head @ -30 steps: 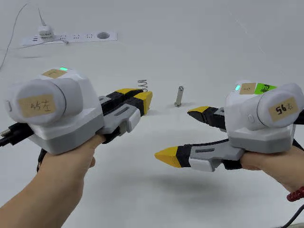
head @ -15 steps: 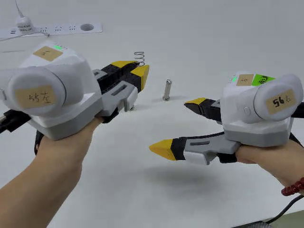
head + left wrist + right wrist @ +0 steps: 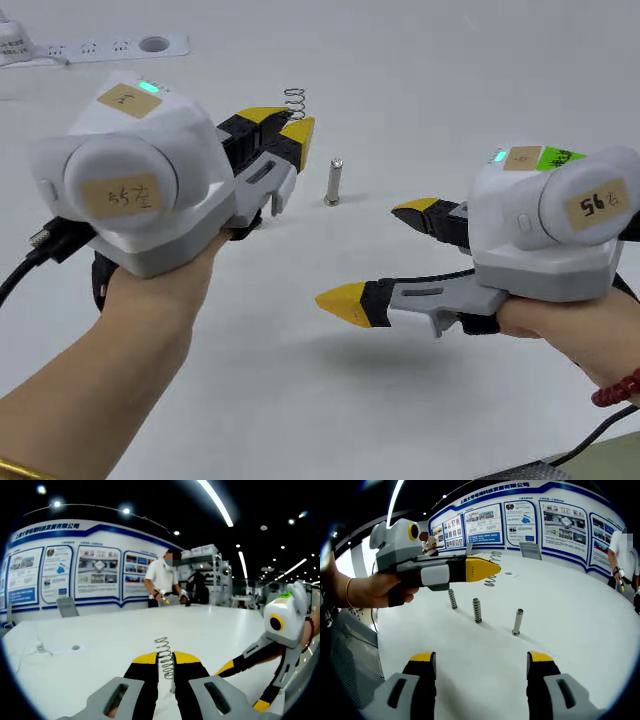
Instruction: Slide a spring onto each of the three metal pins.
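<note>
A bare metal pin stands upright on the white table. My left gripper hovers just left of it, shut on a spring that sticks out past its yellow tips. In the left gripper view the spring is pinched between the closed jaws. The right gripper view has the bare pin and, left of it, two pins wearing springs, with the left gripper above them. My right gripper stays open to the right of the pin, nothing between its fingers.
A white power strip lies at the far left of the table, with a cable running off it. A person stands at the table's far end. A dark mat edge shows at the near right corner.
My left gripper has lifted the spring and carried it right, closer to the bare pin. The right gripper has hardly moved. The head camera has shifted.
</note>
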A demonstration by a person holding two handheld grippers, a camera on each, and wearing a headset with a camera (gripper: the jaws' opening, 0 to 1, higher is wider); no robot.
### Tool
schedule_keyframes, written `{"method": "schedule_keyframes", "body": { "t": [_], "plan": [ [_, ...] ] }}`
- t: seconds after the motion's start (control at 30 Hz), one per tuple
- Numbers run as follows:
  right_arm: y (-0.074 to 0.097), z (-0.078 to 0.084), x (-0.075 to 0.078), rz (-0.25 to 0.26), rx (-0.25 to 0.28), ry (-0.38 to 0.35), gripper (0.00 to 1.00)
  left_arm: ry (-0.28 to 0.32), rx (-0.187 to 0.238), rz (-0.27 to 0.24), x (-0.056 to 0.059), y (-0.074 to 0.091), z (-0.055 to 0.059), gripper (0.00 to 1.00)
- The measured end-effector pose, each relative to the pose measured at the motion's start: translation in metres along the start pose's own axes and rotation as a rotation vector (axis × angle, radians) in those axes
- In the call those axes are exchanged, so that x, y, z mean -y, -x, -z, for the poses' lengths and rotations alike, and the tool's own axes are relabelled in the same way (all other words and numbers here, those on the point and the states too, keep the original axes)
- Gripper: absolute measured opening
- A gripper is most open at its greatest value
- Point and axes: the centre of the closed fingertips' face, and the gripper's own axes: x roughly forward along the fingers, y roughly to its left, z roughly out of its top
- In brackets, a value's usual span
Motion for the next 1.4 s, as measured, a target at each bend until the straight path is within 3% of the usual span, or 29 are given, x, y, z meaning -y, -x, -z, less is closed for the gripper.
{"method": "schedule_keyframes", "body": {
  "t": [0.17,0.63,0.97,1.4],
  "plan": [
    [0.001,0.003,0.006,0.014,-0.004,-0.012,0.75,-0.034,0.002,-0.003,0.003,-0.011,0.002,0.10],
    [0.001,0.003,0.019,0.044,0.000,-0.021,0.75,-0.005,-0.020,0.001,0.007,-0.035,0.018,0.10],
    [0.003,0.010,0.022,0.057,-0.006,-0.031,0.74,-0.046,-0.045,-0.005,0.012,-0.044,0.029,0.10],
    [0.004,0.015,0.025,0.064,-0.016,-0.039,0.74,-0.073,-0.054,-0.006,0.015,-0.049,0.033,0.10]
  ]
}}
